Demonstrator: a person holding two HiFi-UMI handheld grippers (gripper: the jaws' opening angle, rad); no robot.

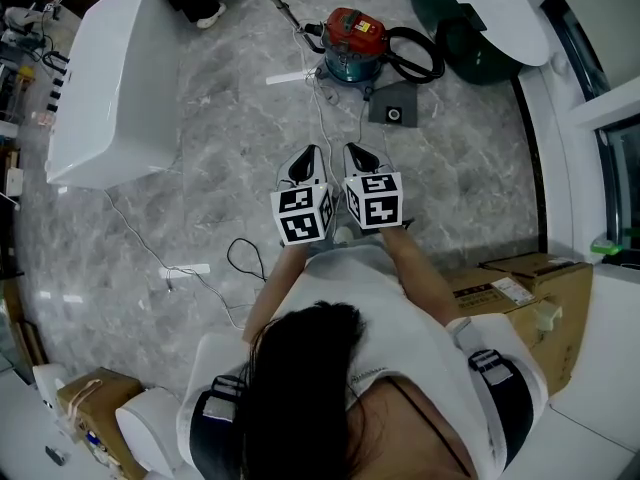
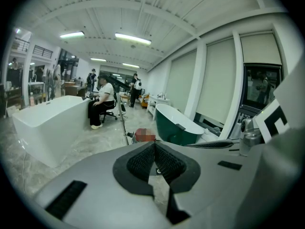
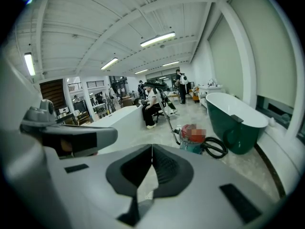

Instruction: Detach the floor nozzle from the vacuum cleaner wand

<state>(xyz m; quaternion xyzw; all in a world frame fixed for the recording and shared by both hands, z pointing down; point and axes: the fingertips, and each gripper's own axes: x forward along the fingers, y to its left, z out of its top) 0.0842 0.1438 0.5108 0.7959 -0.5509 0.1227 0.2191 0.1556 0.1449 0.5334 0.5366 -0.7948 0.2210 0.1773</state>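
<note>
In the head view, our left gripper [image 1: 308, 156] and right gripper [image 1: 358, 154] are held side by side above the grey marbled floor [image 1: 220, 148], marker cubes toward us. Well ahead of them sits the red-topped, teal-bodied canister vacuum cleaner [image 1: 350, 43]. Its black looped hose [image 1: 418, 56] curls to the right, and its thin silver metal wand [image 1: 277, 3] runs off toward the top edge. We cannot pick out the floor nozzle with certainty. A dark grey flat square piece [image 1: 393, 105] lies just in front of the canister, but we cannot tell whether that is it. A white oblong bathtub [image 1: 110, 78] stands to the left and a dark green bathtub [image 1: 475, 33] to the right.

In the left gripper view, the claw is pressed together, its ribbed pads meeting with nothing between them. The vacuum cleaner shows small beyond the tips, well apart from them.

In the right gripper view, the claw is likewise pressed together and empty. The vacuum cleaner lies beyond it, and the wand rises slantwise from the canister toward a seated person [image 3: 150, 106].

We judge that the detaching has not begun and the step in hand is the approach. Next we would need to close in and find the wand's far end. Then we would spread both claws, steady the tube with one, take the nozzle's neck with the other, and pull the two apart along the tube's line.
</note>
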